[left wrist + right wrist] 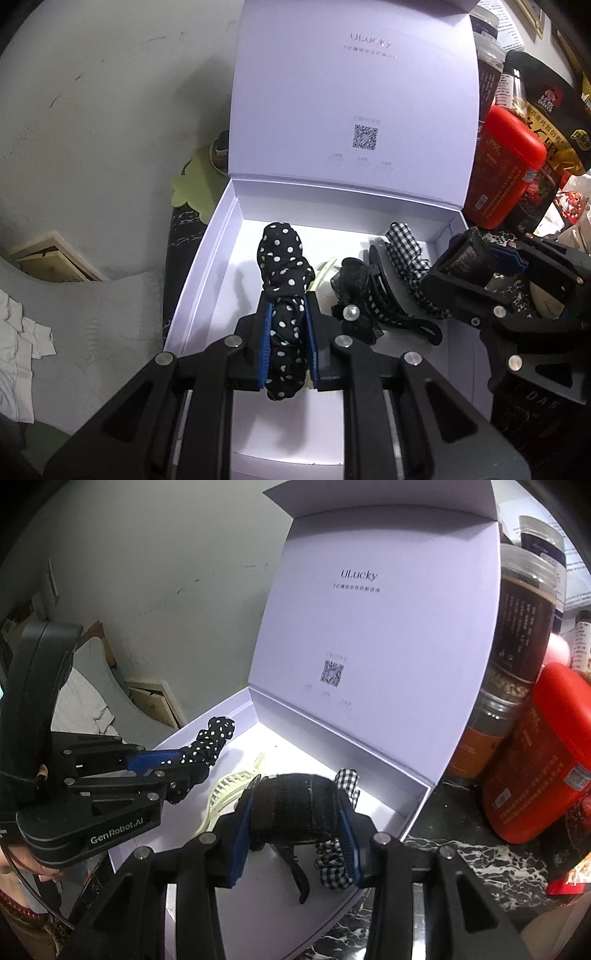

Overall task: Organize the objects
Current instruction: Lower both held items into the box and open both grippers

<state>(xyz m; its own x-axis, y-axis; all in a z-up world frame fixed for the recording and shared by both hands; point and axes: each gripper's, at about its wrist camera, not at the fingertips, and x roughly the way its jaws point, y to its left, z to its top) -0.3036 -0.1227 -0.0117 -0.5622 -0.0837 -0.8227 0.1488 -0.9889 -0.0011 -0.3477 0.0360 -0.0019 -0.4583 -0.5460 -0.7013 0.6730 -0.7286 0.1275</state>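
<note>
Left gripper: the left gripper (pixel 289 343) is clamped on a black scrunchie with white dots (pixel 282 258); its blue pads (pixel 266 347) press on the fabric from both sides, jaws narrow.
Dotted scrunchie: held over the inside of the box, one end sticking forward past the fingertips, the other hanging below the jaws. In the right wrist view it shows as a dotted band (pixel 210 744) gripped at the left edge of the box.
Right gripper: the right gripper (pixel 295 821) holds a black ribbed band (pixel 297 805) between its blue pads (pixel 242 834), jaws partly apart around the band's width. In the left wrist view this gripper (pixel 476 258) sits at the right wall of the box.
Box: a white box (pixel 207 266) stands open on a dark marbled counter (pixel 461 853), its lid (pixel 351 92) upright at the back with a printed logo and a square code.
Box contents: a black hair claw (pixel 384 295), a black bow with a pearl bead (pixel 351 310), a black-and-white checked scrunchie (pixel 410 258) and a cream hair claw (pixel 229 790) lie on the box floor, close together toward its right half.
Surroundings: a red container (pixel 506 166) and dark jars (pixel 524 620) stand just right of the box; a pale green mat (pixel 192 184) lies behind its left corner.
</note>
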